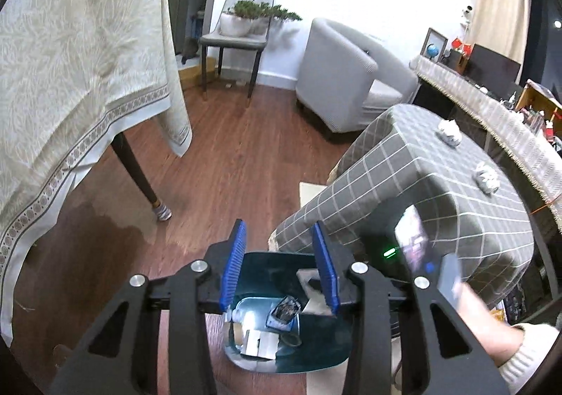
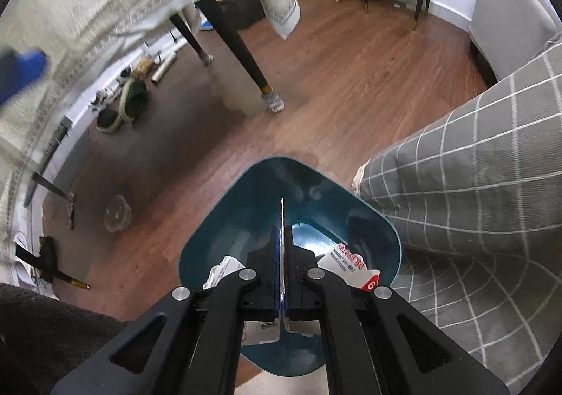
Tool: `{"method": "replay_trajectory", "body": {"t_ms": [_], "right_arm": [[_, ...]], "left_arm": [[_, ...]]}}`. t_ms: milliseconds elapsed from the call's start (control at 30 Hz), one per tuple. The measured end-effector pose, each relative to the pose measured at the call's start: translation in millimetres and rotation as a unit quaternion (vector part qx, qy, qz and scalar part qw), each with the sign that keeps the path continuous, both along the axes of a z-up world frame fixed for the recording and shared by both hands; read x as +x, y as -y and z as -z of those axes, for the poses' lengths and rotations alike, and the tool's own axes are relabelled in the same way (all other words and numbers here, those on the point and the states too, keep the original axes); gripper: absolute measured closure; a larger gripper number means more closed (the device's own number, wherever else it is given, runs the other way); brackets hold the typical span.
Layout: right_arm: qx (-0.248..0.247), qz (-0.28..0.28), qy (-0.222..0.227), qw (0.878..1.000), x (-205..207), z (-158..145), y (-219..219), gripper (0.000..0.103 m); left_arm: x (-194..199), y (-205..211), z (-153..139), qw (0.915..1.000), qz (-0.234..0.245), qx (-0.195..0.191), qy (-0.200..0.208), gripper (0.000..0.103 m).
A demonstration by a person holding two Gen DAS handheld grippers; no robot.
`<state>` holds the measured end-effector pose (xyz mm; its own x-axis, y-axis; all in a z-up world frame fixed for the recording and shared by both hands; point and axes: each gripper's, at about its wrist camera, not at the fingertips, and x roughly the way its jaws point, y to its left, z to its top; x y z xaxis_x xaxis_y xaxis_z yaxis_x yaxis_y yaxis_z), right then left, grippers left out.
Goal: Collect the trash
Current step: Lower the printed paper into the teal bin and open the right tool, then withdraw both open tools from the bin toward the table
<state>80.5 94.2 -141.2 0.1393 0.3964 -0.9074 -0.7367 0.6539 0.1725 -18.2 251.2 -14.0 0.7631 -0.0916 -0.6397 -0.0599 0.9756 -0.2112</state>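
A teal trash bin (image 1: pixel 274 265) stands on the wood floor beside a table with a grey checked cloth (image 1: pixel 421 166). It holds a dark wrapper (image 1: pixel 284 312), a white box (image 1: pixel 261 342), a red-and-white packet (image 2: pixel 351 265) and crumpled paper (image 2: pixel 224 268). My left gripper (image 1: pixel 278 223) hangs open above the bin with nothing between its blue pads. My right gripper (image 2: pixel 281 228) is over the bin (image 2: pixel 267 191), shut on a thin white sheet (image 2: pixel 282 212) seen edge-on. Two crumpled white papers (image 1: pixel 449 131) (image 1: pixel 486 177) lie on the checked table.
A table with a cream cloth (image 1: pixel 70 61) and a dark leg (image 1: pixel 140 177) stands to the left. A grey armchair (image 1: pixel 344 79) and a chair with potted plants (image 1: pixel 239 37) are at the back. Shoes and clutter (image 2: pixel 130 100) lie under the cream table. A hand in a pale sleeve (image 1: pixel 527 353) is at right.
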Motion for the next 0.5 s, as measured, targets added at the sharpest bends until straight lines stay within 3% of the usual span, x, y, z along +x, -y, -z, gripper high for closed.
{"method": "replay_trajectory", "body": {"t_ms": [100, 167, 200, 233, 500], "right_arm": [[-0.013, 0.002, 0.005, 1.0, -2.2, 5.7, -4.5, 0.099], [-0.02, 0.001, 0.006, 1.0, -4.7, 8.3, -7.6, 0.068], [-0.021, 0.001, 0.009, 1.0, -6.2, 8.5, -9.3, 0.031], [-0.017, 0.001, 0.011, 1.0, -7.2, 7.7, -9.2, 0.027], [0.018, -0.004, 0.03, 0.999, -10.2, -13.4, -8.7, 0.028]], "left_arm": [[-0.5, -1.8, -4.2, 1.0, -0.003, -0.003, 0.007, 0.062], [-2.0, -4.0, -6.4, 0.9999, -0.006, -0.007, 0.011, 0.062], [-2.8, -5.4, -8.3, 0.9998, -0.008, -0.008, 0.014, 0.062], [-3.9, -5.4, -9.7, 0.9998, -0.009, -0.007, 0.016, 0.062], [-9.1, -6.9, -24.7, 0.9988, -0.022, -0.001, 0.043, 0.062]]}}
